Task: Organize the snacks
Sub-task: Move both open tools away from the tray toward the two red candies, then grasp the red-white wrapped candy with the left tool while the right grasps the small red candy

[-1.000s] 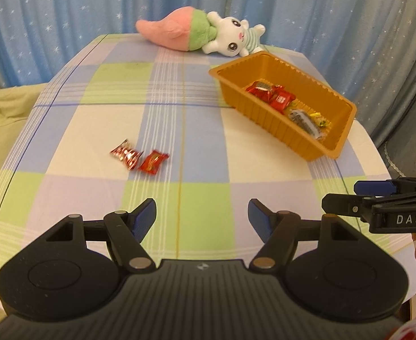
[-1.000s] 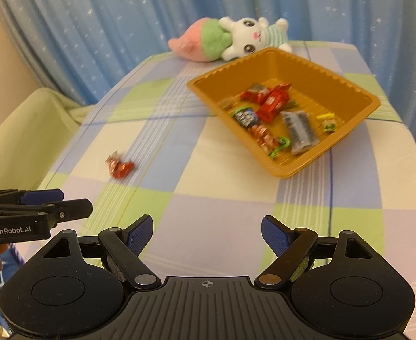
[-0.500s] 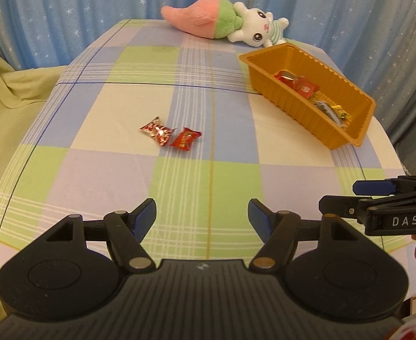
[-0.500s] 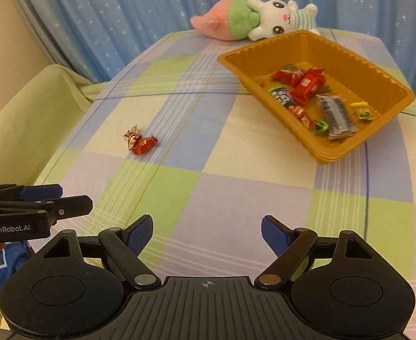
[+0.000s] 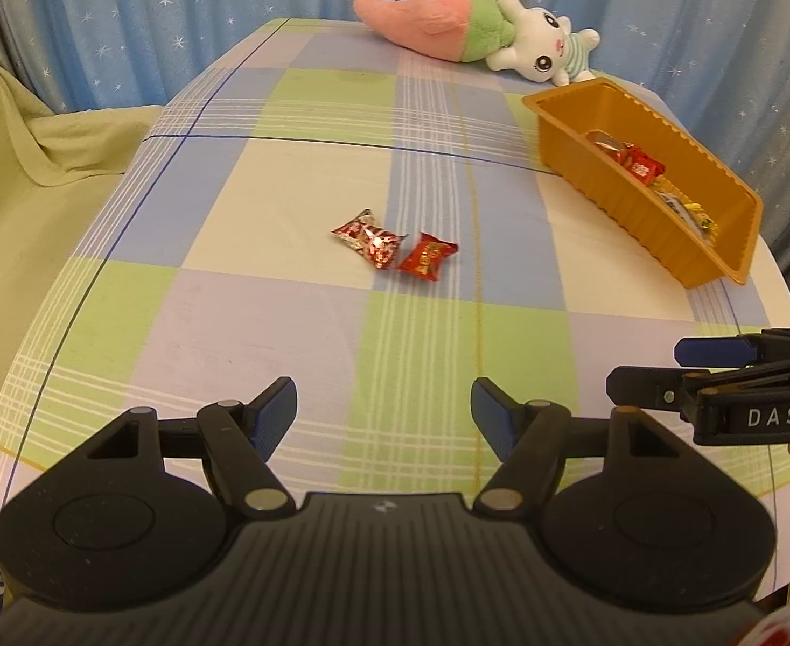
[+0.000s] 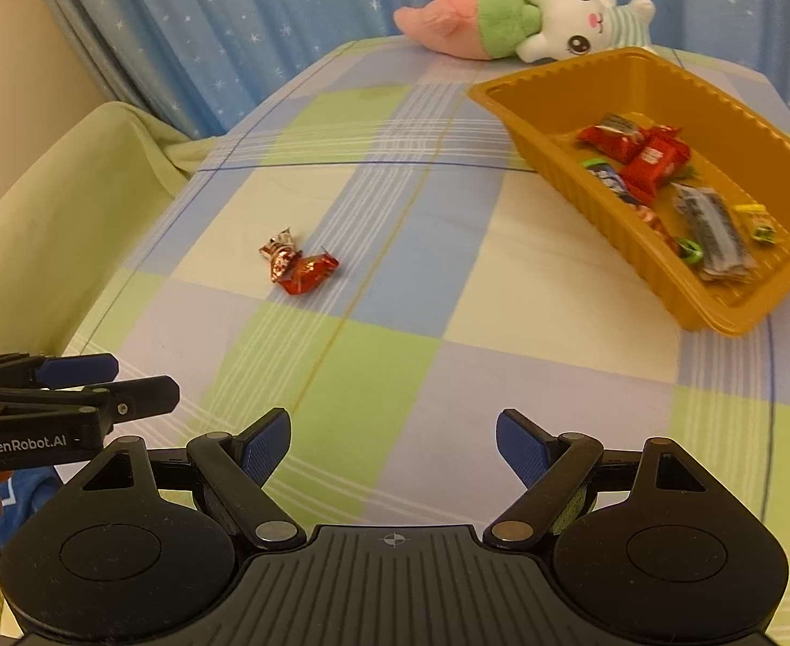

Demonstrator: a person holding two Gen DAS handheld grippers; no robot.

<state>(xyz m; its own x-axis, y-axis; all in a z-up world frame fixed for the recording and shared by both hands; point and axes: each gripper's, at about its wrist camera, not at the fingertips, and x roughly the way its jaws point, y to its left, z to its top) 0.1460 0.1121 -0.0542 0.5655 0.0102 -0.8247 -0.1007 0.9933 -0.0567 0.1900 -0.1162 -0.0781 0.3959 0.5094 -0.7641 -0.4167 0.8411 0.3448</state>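
Note:
Two wrapped snacks lie side by side mid-table: a red-and-silver one and a red one, also in the right wrist view. An orange tray at the right holds several wrapped snacks. My left gripper is open and empty over the near table edge, well short of the two snacks. My right gripper is open and empty, near the front edge, to the right of the left one.
A pink-and-green plush rabbit lies at the far edge behind the tray. A green-covered seat stands left of the checked tablecloth. Blue starred curtains hang behind.
Both wrist views have swung left and closer. The two loose snacks now sit nearer the centre of each view. Both grippers stay open.

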